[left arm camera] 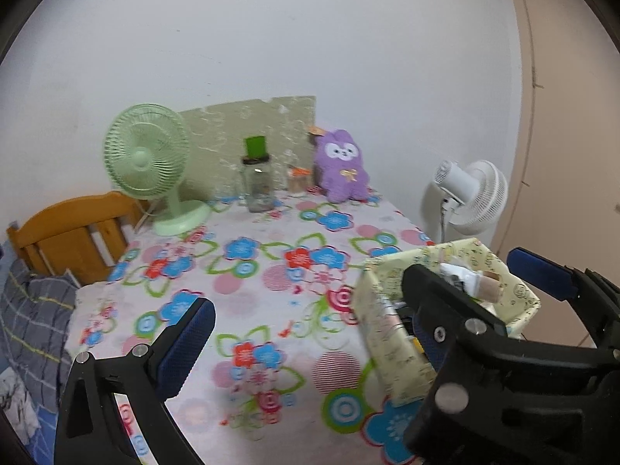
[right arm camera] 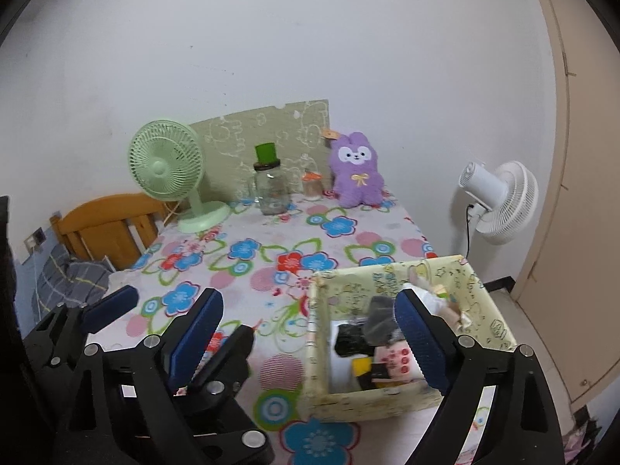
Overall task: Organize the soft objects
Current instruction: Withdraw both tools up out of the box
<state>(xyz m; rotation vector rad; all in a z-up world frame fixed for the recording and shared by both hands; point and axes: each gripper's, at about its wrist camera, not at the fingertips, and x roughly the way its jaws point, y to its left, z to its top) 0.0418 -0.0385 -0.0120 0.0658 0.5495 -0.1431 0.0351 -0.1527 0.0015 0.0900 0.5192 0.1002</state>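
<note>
Now, plush toy point(right arm camera: 356, 170): one, purple, upright at the tabletop's point(right arm camera: 271, 271) 12 o'clock edge.
Fans: two; green fan point(right arm camera: 166, 166) at 10 o'clock, white fan point(right arm camera: 500, 201) beyond the 2 o'clock corner.
Jars: two; tall jar point(right arm camera: 271, 190) and small jar point(right arm camera: 312, 186), at the toy's 9 o'clock.
Box point(right arm camera: 321, 348): one, filled, at 4 o'clock.
Left claw point(left arm camera: 306, 341): apart, empty.
Right claw point(right arm camera: 308, 341): apart, gripping nothing.

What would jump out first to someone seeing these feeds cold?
Probably the purple plush toy, sitting upright at the far edge of the flowered tablecloth against the wall, with the green fan to its left and a glass jar between them. Nearer, the pale patterned box at the right edge is stuffed with mixed small items, and the right tool hangs open and empty over it.
</note>
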